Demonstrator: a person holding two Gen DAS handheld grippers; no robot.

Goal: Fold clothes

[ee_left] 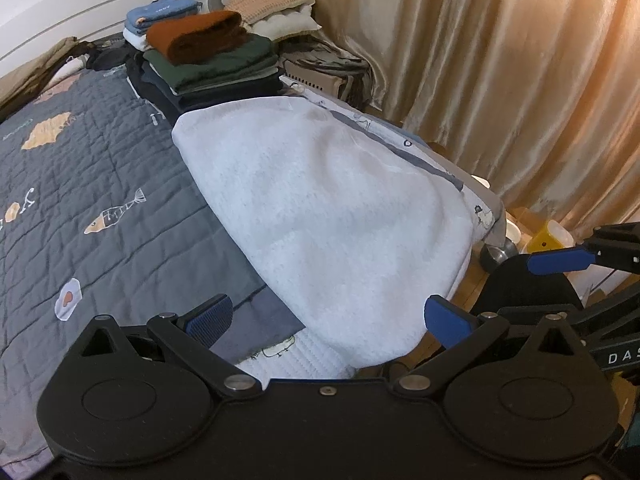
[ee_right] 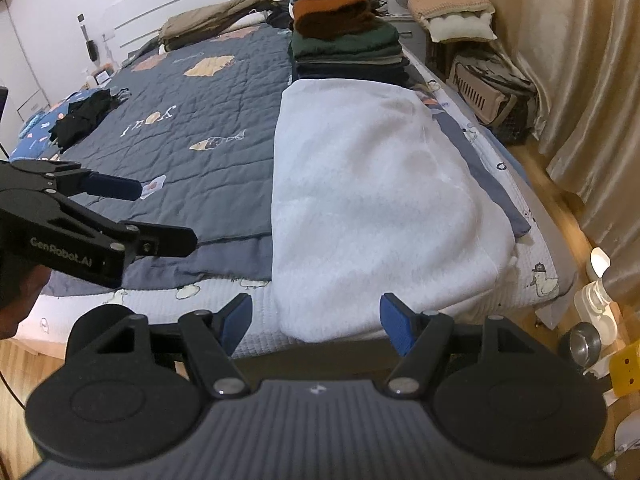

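White garment lying folded on the bed

Both the left gripper (ee_left: pixel 330 318) and the right gripper (ee_right: pixel 316 320) are hovering with fingers spread, holding nothing, near the white garment (ee_right: pixel 380 208) beside the folded pile (ee_right: pixel 344 44).

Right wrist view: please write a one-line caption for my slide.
Open right gripper faces a folded white garment on the bed, before a stack of folded clothes.

free: grey quilt (ee_right: pixel 192 120) lying bare left of white garment (ee_right: pixel 372 200); blocking: folded stack (ee_right: pixel 348 52) sitting at its far end; curtain (ee_right: pixel 580 80) hanging right
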